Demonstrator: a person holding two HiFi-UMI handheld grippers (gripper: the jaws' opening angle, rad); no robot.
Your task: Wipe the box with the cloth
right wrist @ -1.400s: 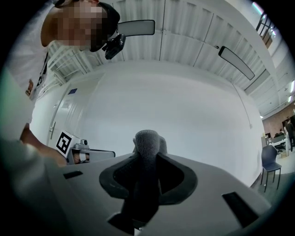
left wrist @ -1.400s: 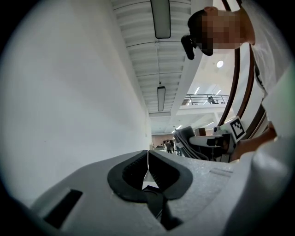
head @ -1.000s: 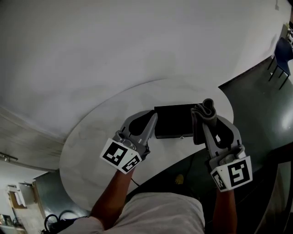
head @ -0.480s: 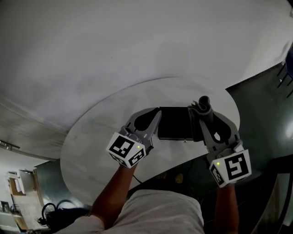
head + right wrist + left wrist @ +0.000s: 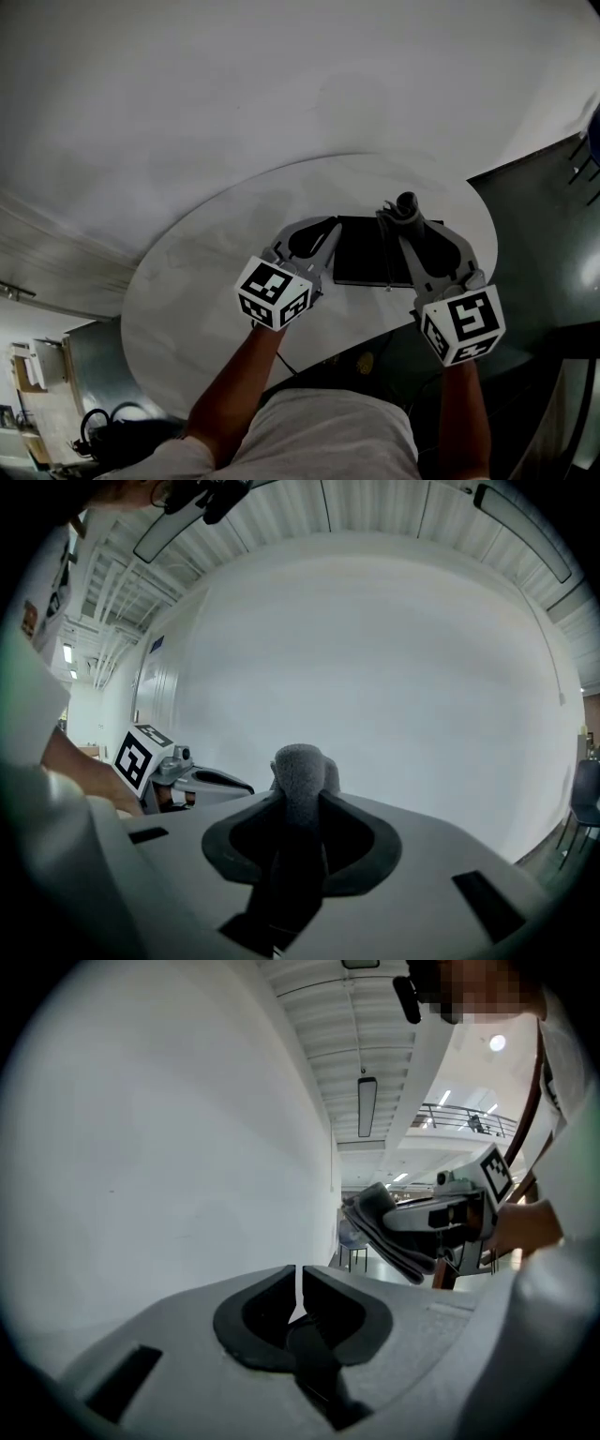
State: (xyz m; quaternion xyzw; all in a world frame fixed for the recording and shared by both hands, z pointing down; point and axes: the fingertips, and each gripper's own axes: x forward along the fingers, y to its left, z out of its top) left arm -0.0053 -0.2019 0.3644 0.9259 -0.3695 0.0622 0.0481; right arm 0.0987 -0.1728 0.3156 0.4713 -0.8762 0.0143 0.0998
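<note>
Both grippers are now lower than a second ago, closing in on the black box [image 5: 361,253] on the round table [image 5: 187,281]. Right gripper [image 5: 405,223] clamps the grey cloth [image 5: 406,203] over the box's right end; contact unclear. Left gripper [image 5: 328,239], shut and empty, is at its left edge. Wiping looks imminent.

Black box [image 5: 361,251], dark grey cloth [image 5: 406,206], white table [image 5: 187,291], marker cubes [image 5: 274,293] — black-and-white squares
</note>
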